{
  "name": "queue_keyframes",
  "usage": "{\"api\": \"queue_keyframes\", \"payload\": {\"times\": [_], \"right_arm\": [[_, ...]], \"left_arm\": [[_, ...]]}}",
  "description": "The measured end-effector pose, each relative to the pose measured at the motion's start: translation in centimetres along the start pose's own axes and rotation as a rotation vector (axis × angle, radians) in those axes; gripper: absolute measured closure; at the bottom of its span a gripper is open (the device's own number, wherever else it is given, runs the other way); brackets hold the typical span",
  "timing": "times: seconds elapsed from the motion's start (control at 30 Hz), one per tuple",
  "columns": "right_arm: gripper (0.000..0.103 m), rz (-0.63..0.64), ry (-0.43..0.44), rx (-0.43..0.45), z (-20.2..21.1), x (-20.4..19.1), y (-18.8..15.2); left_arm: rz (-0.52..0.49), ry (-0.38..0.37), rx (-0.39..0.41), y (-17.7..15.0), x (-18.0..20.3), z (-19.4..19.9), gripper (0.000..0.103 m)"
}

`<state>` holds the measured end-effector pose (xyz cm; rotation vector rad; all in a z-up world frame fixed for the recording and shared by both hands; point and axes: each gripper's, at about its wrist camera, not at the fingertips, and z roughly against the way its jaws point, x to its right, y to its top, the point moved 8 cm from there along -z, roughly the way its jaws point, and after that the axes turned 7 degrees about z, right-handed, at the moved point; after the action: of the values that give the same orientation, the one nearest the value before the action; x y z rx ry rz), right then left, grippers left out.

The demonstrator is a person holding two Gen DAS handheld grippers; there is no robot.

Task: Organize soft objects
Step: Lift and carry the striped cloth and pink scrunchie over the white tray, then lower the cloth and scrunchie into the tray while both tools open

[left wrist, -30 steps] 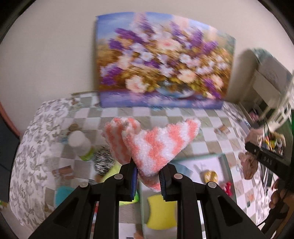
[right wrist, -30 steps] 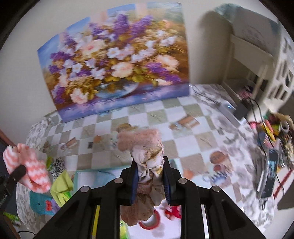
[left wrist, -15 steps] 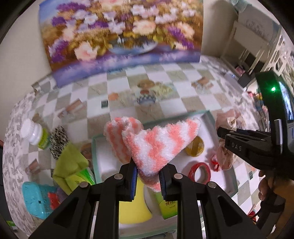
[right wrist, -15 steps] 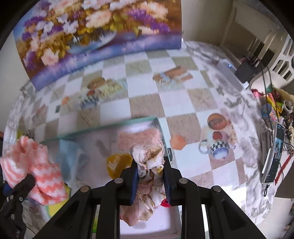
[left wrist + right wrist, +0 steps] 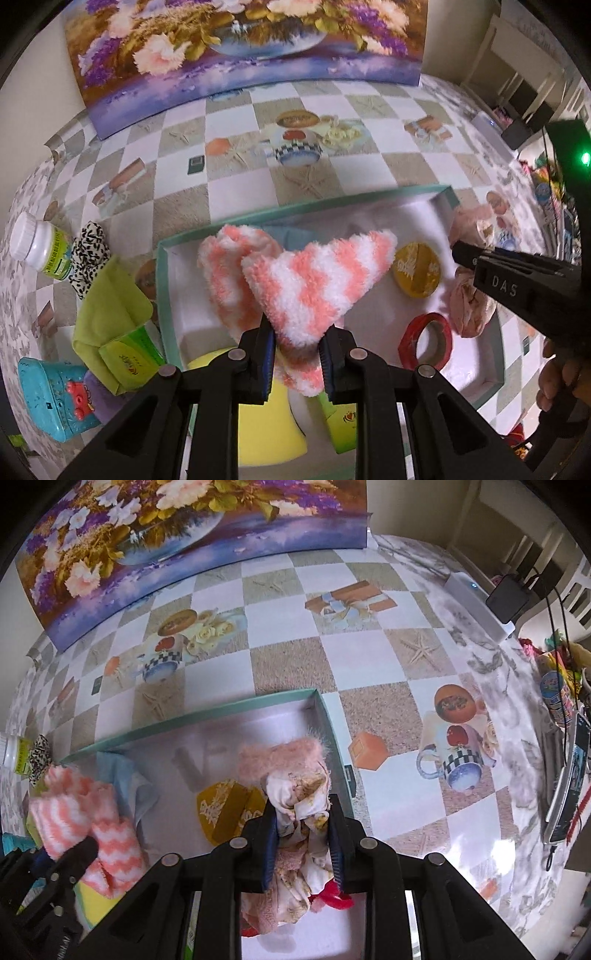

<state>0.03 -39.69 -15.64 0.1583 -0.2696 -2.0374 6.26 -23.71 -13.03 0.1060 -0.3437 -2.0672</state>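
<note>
My left gripper [image 5: 296, 354] is shut on a fluffy pink-and-white striped sock [image 5: 314, 280], held above the left half of a teal-rimmed white box [image 5: 162, 288]. In the right wrist view that sock [image 5: 85, 823] hangs at the lower left. My right gripper [image 5: 302, 840] is shut on a bundle of pink fuzzy and floral cloth [image 5: 295, 786], above the box's right end [image 5: 325, 716]. From the left wrist view the same bundle [image 5: 471, 299] shows under the right gripper's black finger [image 5: 517, 277].
The box holds a round yellow tin [image 5: 416, 269], a red tape roll [image 5: 428, 341], a yellow pad [image 5: 266, 424] and a green packet [image 5: 341, 424]. Left of the box lie a green pouch [image 5: 110, 332], a black-and-white scrunchie [image 5: 88, 258], a white bottle [image 5: 37, 243] and a teal toy [image 5: 55, 398]. A flower painting [image 5: 240, 48] stands behind.
Both grippers have come down over the box and tilted to look more steeply down, each keeping its hold. The box now fills more of both views.
</note>
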Motion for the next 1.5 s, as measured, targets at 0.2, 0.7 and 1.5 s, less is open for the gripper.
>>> {"api": "queue_keyframes", "payload": {"times": [0.2,0.7,1.5], "right_arm": [[0.077,0.004,-0.002,-0.016,-0.6,-0.2,-0.1],[0.056,0.028,-0.048,0.038,2.0,0.0,1.0],[0.03,0.102,-0.089,0.053,2.9,-2.3,1.4]], "left_arm": [[-0.03,0.031,-0.022,-0.4,0.5,-1.3,0.08],[0.041,-0.033,0.031,0.9,-0.3,2.2,0.04],[0.251,0.01,0.058,1.7,-6.3,2.2,0.018]]}}
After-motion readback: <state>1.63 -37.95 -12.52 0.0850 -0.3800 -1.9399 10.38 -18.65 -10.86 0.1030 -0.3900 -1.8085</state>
